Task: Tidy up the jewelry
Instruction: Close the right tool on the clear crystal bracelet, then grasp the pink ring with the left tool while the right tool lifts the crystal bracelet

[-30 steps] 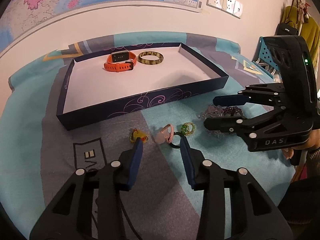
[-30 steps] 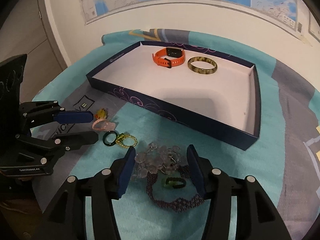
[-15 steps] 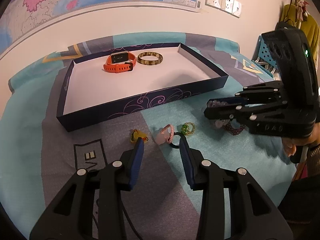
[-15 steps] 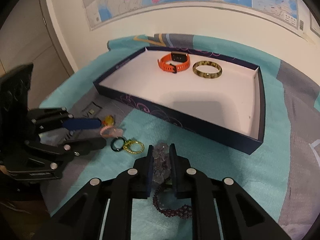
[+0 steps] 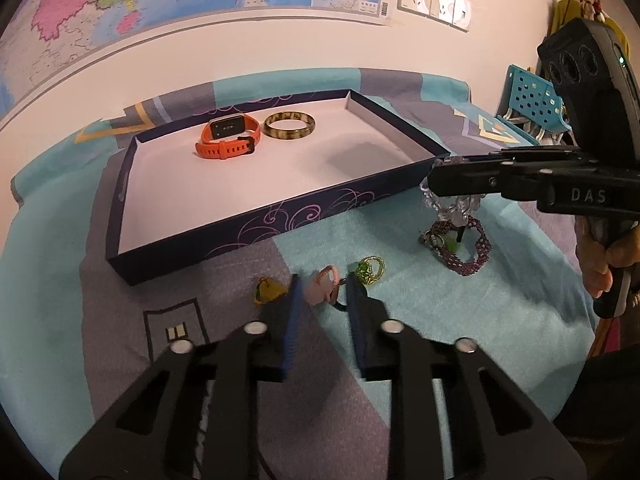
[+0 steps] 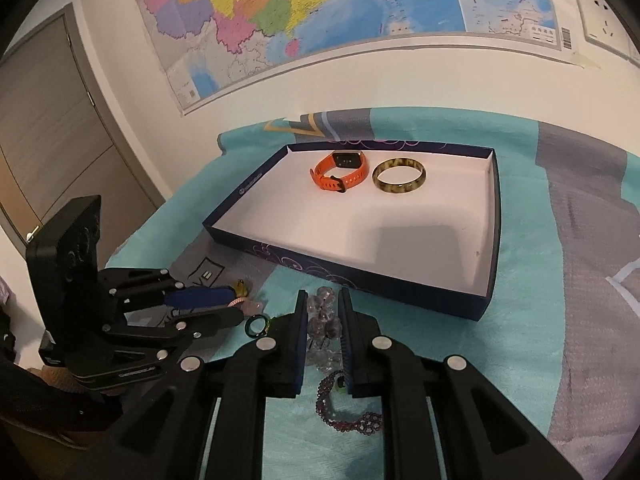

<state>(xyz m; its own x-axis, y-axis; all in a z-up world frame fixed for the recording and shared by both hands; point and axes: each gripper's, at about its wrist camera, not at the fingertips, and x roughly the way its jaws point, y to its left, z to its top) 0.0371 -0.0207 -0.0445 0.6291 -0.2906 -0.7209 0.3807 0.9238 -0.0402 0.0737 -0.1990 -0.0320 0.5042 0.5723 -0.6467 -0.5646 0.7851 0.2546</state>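
A dark blue tray (image 5: 248, 224) (image 6: 384, 280) holds an orange watch (image 5: 228, 140) (image 6: 342, 174) and a tortoiseshell bangle (image 5: 290, 130) (image 6: 399, 176). My right gripper (image 6: 323, 300) (image 5: 434, 184) is shut on a clear crystal bead bracelet (image 6: 322, 332) (image 5: 452, 206) and holds it above the cloth near the tray's front right corner. My left gripper (image 5: 322, 284) (image 6: 236, 302) is open, its jaws on either side of a pink ring (image 5: 322, 282). A yellow ring (image 5: 268, 290), a green-gold ring (image 5: 370, 268), a dark ring (image 6: 256, 326) and a purple bead bracelet (image 5: 466, 246) (image 6: 348, 420) lie on the cloth.
A teal and grey cloth (image 5: 460, 320) covers the table. A wall with a map (image 6: 320, 8) stands behind the tray. A blue perforated basket (image 5: 532, 104) is at the far right. A door (image 6: 52, 140) is at the left.
My right gripper closed on the clear bead bracelet and lifted it off the cloth toward the tray. The purple bracelet stayed on the cloth. My left gripper barely moved.
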